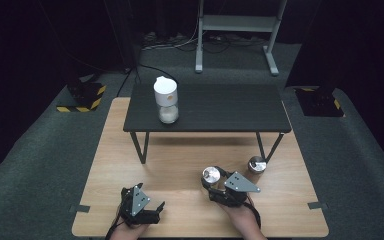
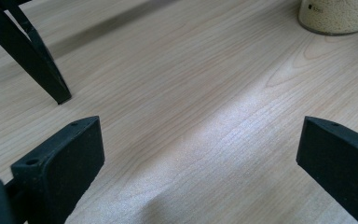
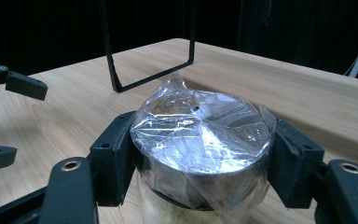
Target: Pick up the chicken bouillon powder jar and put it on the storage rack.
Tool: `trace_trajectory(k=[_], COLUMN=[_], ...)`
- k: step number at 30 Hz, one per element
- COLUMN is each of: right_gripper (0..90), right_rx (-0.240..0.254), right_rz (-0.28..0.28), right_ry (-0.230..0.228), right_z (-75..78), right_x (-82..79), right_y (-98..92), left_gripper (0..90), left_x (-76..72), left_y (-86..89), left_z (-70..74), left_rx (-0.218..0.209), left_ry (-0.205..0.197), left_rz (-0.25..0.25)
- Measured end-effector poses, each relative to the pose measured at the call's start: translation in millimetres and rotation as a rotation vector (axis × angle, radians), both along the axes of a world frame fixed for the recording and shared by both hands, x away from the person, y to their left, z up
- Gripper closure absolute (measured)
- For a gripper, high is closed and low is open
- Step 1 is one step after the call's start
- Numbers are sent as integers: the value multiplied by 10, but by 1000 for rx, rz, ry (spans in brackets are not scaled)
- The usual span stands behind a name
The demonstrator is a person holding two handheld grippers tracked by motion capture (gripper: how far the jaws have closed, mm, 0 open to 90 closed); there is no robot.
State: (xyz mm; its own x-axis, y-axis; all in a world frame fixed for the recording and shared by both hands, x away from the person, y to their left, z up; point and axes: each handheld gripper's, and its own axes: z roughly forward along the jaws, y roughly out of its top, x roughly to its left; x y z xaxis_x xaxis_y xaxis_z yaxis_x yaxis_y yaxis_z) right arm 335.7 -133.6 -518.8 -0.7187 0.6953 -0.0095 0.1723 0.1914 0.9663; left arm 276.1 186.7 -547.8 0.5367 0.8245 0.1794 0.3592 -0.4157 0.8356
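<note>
A glass jar with a metal lid under crinkled clear film [image 3: 200, 140] stands on the wooden table [image 1: 180, 160]. My right gripper [image 3: 200, 158] is shut on it, with one black pad pressed against each side of the lid. From above, the jar [image 1: 211, 175] sits right of centre near the front, at the tip of the right gripper [image 1: 211, 180]. My left gripper [image 1: 145, 198] rests at the front left, open with only bare wood between its jaws [image 2: 200, 158]. From the right gripper view, the left gripper [image 3: 11, 121] sits at the left edge.
A low black table [image 1: 220, 112] stands on the far half of the wooden one and carries a white-lidded jar [image 1: 166, 102] of pale grains. A small metal-lidded jar [image 1: 256, 164] sits by its right legs. The base of a jar of pale grains [image 2: 335, 16] lies ahead of the left gripper.
</note>
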Motion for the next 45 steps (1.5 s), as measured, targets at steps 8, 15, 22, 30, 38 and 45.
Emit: trace_trajectory(k=[8,15,22,30,38,45], right_gripper=[339,344,345,345,345,344], right_rx=[10,-3,-20,-7,6,24], right_rz=[7,14,14,5,-7,-11], right_ry=[1,-1,2,-18,-49,-72], right_z=[-12,0,27,160,329,478], right_x=[9,12,5,-24,-80,-108], right_y=[-10,-12,-1,-55,-126,-189], left_gripper=[10,10,10,10,10,10], left_x=[-1,0,0,2,2,3], left_y=[0,0,5,10,7,9], left_z=[0,0,1,3,2,3], left_rx=[-1,0,-3,-4,-4,-4], left_ry=[0,0,1,3,4,5], left_rz=[0,-2,-4,-8,-7,-7])
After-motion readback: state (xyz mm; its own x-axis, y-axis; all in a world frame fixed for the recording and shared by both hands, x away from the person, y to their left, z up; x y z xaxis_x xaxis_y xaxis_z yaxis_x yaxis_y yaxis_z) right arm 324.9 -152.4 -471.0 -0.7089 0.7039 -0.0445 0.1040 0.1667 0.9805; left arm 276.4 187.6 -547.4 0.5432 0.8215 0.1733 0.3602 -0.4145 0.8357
